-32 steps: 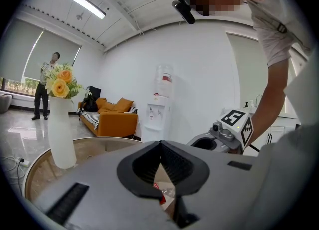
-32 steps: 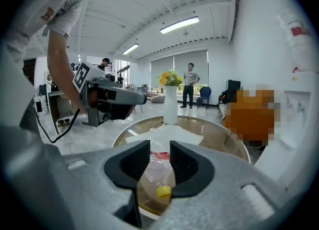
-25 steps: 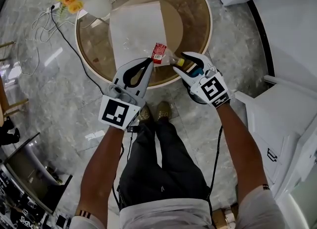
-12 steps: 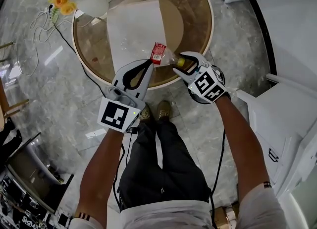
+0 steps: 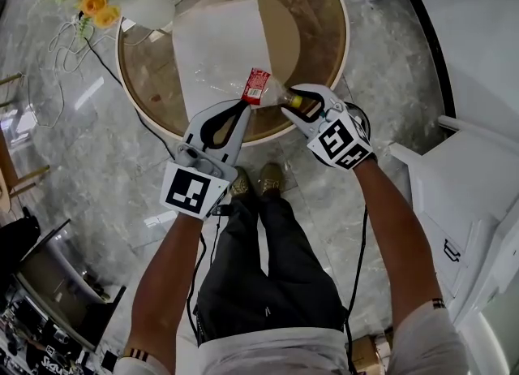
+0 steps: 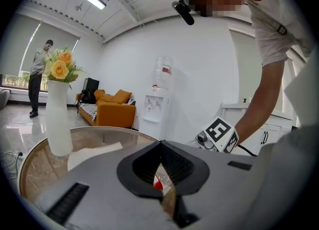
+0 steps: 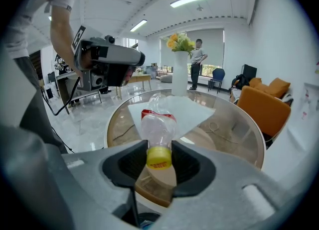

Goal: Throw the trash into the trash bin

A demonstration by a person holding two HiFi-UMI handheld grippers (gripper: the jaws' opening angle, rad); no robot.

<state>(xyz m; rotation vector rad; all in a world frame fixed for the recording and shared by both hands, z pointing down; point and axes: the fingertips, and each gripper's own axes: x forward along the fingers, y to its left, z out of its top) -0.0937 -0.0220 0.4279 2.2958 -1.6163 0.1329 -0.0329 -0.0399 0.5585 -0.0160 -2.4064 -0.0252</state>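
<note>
Bottle (image 5: pixel 272 92), clear with a yellow cap, at the desk's (image 5: pixel 324 8) near edge in head view, between left hand-held gripper (image 5: pixel 243 105) and right hand-held gripper (image 5: pixel 298 99). Left gripper view: jaws clenched tip to tip, red label behind. Right gripper view: jaws, just closing, clamp the neck.

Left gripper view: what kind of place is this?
Probably an office lounge or reception area: an orange sofa, a water dispenser, and a round glass table with a flower vase.
</note>
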